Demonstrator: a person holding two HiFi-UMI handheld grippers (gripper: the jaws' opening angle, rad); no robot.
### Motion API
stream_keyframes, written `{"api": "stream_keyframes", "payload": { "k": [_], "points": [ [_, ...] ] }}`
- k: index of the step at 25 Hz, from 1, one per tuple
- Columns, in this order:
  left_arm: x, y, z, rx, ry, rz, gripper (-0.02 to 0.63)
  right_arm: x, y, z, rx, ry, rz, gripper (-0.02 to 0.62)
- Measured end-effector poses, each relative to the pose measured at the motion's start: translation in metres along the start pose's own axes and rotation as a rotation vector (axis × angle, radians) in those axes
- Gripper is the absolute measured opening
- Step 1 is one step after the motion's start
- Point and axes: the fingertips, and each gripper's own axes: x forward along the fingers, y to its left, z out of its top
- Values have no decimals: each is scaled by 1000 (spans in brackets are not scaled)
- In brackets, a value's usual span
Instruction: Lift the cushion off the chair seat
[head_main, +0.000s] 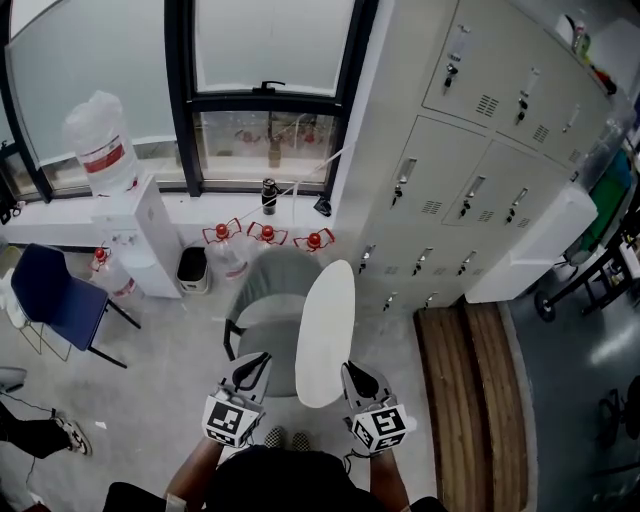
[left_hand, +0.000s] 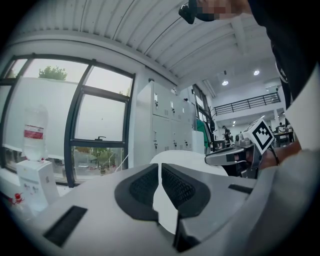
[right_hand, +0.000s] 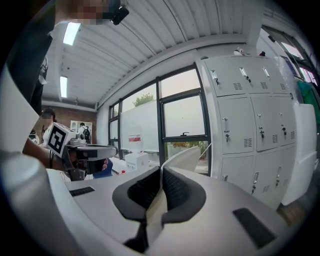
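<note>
Two-handed lift of the cushion (head_main: 325, 330) from the chair seat (head_main: 262, 320).
Head view: the white cushion stands on edge over the grey seat, left gripper (head_main: 264, 358) at its 8 o'clock, right gripper (head_main: 348, 370) at 5 o'clock. Left gripper view: fingers (left_hand: 142, 186) clamped on the cushion's rim. Right gripper view: fingers (right_hand: 176, 189) pinch it likewise. Best practice: raise both hands evenly, grips firm.
</note>
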Motion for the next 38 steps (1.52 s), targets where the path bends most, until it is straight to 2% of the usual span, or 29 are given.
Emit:
{"api": "stream_keyframes", "payload": {
  "k": [21, 24, 28, 38],
  "points": [
    [4, 10, 4, 10, -15, -25, 34, 7, -1, 6, -7, -27, -29, 37],
    [8, 12, 4, 1, -47, -20, 34, 10, -3, 6, -2, -26, -30, 37],
    [8, 12, 3, -3, -16, -27, 34, 11, -4, 5, 5, -23, -28, 37],
    [16, 12, 6, -10, -75, -27, 34, 14, -9, 6, 1, -27, -32, 37]
  ]
}}
